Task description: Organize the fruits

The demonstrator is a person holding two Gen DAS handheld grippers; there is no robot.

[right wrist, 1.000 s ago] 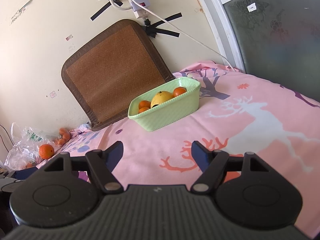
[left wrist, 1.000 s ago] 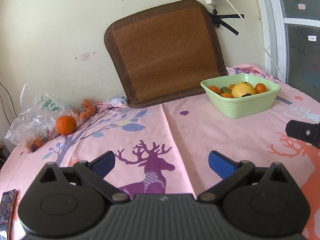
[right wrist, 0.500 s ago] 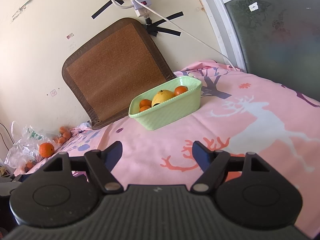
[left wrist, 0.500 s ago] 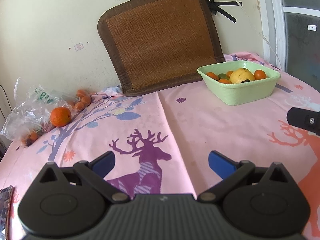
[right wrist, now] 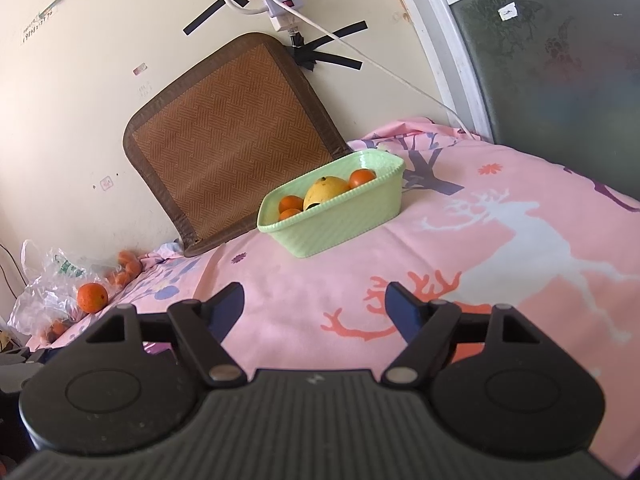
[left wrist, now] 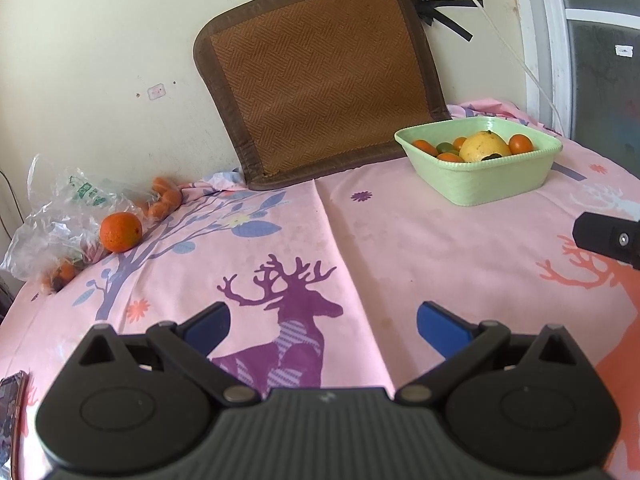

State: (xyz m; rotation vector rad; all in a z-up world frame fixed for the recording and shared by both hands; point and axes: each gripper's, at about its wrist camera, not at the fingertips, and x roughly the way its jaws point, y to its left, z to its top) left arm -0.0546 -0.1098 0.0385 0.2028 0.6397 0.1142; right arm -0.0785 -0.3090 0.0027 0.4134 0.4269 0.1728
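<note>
A green basket point(left wrist: 500, 184) point(right wrist: 352, 220) stands at the back right of the pink cloth, holding several small oranges, a green fruit and a big yellow fruit point(left wrist: 484, 146) point(right wrist: 324, 190). At the far left a loose orange point(left wrist: 120, 232) point(right wrist: 92, 297) lies against a clear plastic bag point(left wrist: 60, 216) point(right wrist: 48, 292) with more small oranges beside and inside it. My left gripper point(left wrist: 324, 328) is open above the purple deer print, nothing between its blue pads. My right gripper point(right wrist: 316, 306) is open too, empty, short of the basket.
A brown woven mat point(left wrist: 320, 80) point(right wrist: 232, 136) leans on the wall behind the basket. A power strip and cable point(right wrist: 280, 4) hang above it. A window frame point(right wrist: 452, 60) borders the right side. A phone point(left wrist: 10, 412) lies at the near left edge. The right gripper's finger tip point(left wrist: 608, 236) shows at right.
The left wrist view has dipped slightly: mat, basket and bag sit higher in frame than before. The right wrist view is almost unchanged. Both grippers stay open and empty.
</note>
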